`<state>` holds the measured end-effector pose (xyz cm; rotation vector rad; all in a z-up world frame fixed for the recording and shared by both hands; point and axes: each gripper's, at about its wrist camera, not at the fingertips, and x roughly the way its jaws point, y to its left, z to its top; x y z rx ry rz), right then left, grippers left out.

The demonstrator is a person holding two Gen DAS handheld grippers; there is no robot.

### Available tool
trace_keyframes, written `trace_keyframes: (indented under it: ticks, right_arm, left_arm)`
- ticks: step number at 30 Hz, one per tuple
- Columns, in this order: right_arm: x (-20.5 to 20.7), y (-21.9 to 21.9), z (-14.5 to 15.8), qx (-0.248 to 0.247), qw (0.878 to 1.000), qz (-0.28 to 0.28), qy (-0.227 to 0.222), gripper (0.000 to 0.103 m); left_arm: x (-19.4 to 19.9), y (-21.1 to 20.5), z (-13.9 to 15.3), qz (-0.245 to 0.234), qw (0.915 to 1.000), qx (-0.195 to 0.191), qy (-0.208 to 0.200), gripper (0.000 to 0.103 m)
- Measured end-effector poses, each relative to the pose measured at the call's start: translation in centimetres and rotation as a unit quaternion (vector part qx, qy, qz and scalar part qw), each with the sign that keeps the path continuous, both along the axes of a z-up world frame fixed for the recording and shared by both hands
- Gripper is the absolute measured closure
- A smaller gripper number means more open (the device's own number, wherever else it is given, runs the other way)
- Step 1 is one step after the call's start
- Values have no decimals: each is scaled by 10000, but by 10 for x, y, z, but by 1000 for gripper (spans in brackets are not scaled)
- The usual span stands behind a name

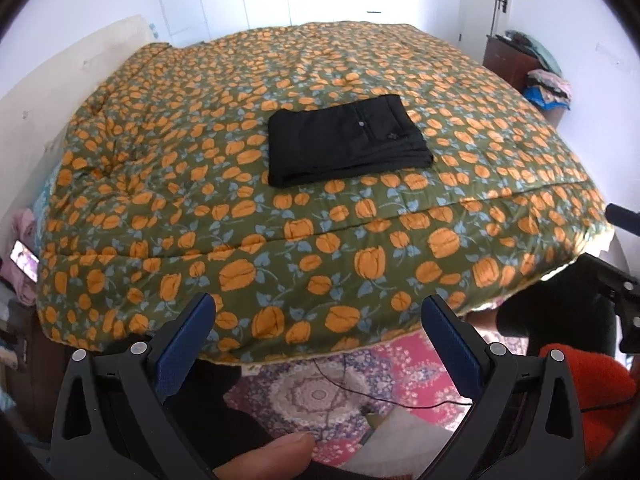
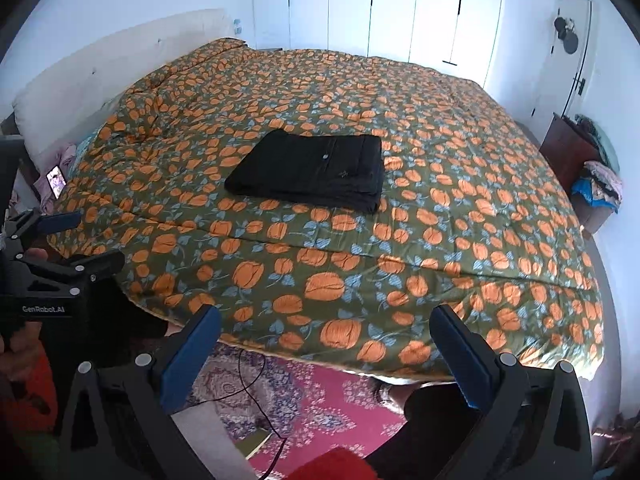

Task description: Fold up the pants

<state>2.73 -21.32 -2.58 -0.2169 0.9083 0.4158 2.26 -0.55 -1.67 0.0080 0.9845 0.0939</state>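
- We hold the left gripper (image 1: 318, 322) and the right gripper (image 2: 326, 332) with jaws wide and empty, both back off the near edge of the bed.
- The black folded fabric pants (image 1: 348, 140) lie far ahead, mid-bed on the green quilted bedspread with orange flowers (image 1: 360, 240), well apart from both.
- Their long axis runs left-right; neither gripper seems clearly nearer.
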Motion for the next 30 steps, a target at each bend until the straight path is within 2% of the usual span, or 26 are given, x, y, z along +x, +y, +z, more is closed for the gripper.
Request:
trace_keyframes:
  ticks: [11, 24, 30]
  right_arm:
    - [-4, 12, 4, -29, 9998, 57, -214, 0]
    - [1, 12, -4, 40, 9999, 49, -85, 0]
    - [0, 11, -3, 87, 9999, -35, -128, 0]
  left_arm:
    - [-3, -1, 10, 73, 9994, 132, -298, 1]
    - [-2, -4, 6, 11, 9995, -6, -300, 1]
    - [-5, -6, 10, 0, 9990, 110, -442, 1]
